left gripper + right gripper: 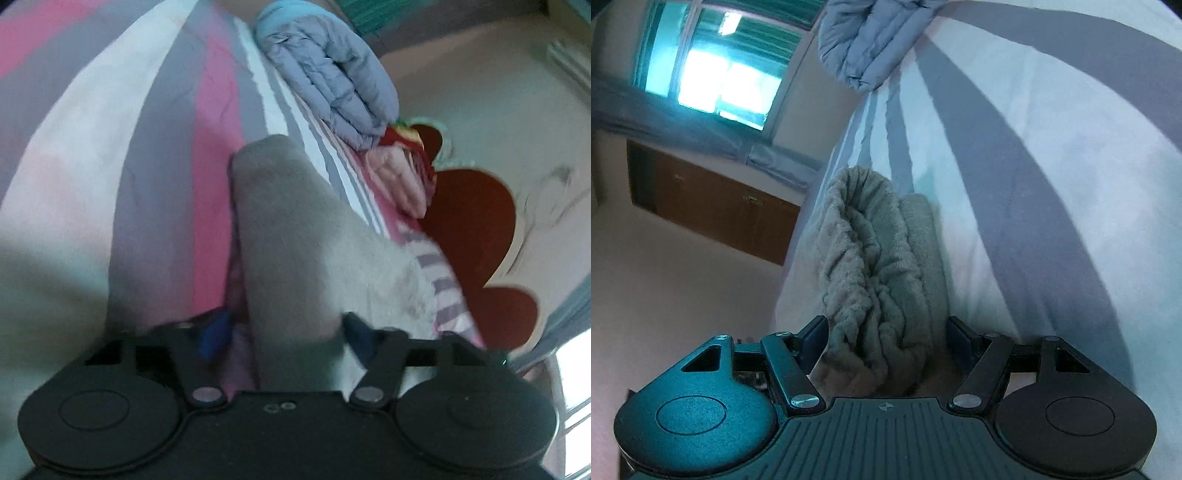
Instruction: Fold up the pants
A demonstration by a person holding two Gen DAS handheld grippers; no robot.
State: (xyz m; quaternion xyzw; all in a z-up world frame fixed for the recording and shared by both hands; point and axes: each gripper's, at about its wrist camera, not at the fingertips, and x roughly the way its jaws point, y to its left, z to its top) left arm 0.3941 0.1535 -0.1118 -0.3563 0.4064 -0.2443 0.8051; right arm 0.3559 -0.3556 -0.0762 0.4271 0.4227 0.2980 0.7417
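Grey fleece pants (295, 236) lie on the striped bed (110, 147), grasped by both the left hand-held gripper (284, 328) and right hand-held gripper (886, 332).

Dim, blurred fisheye views; window (713, 74) glare, bluish cast, edges strongly warped.
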